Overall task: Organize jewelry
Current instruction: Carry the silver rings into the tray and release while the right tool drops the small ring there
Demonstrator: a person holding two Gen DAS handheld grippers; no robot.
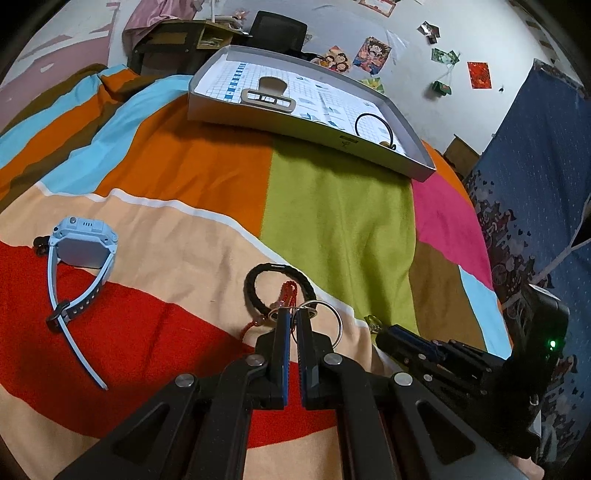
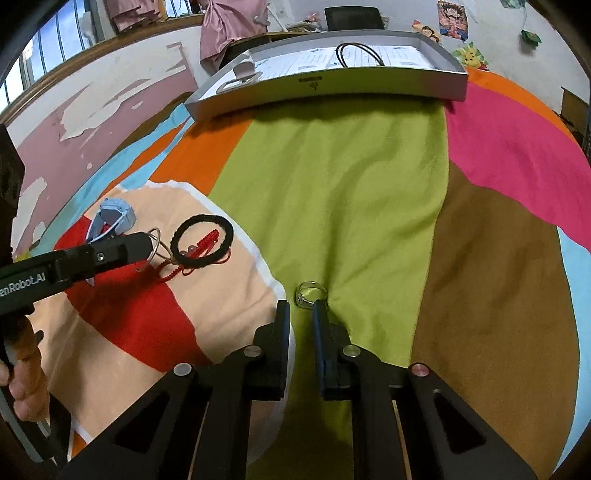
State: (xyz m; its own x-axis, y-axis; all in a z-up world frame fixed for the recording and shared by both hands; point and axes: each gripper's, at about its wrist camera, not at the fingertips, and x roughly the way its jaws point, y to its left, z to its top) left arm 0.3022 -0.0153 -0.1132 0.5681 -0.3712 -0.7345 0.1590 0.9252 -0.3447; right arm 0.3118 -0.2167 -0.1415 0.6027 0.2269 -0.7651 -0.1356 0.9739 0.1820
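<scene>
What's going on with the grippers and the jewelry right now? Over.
Left hand-held gripper shut on silver bangle. Right hand-held gripper open, at small ring. Gray tray ahead; path clear.

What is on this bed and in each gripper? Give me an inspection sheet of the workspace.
Surface: striped blanket in many colours, wrinkled.
Job's things: grey box lid holds a black cord loop and a beige clip; blue watch, black braided bracelet, red cord bracelet and clear ring lie on the blanket.
Clutter: nothing seen.
Grippers: left gripper shut on metal hoops; right gripper open, just short of the clear ring.
Cables: nothing seen.
Surroundings: peeling pink wall, posters, desk, black chair.
</scene>
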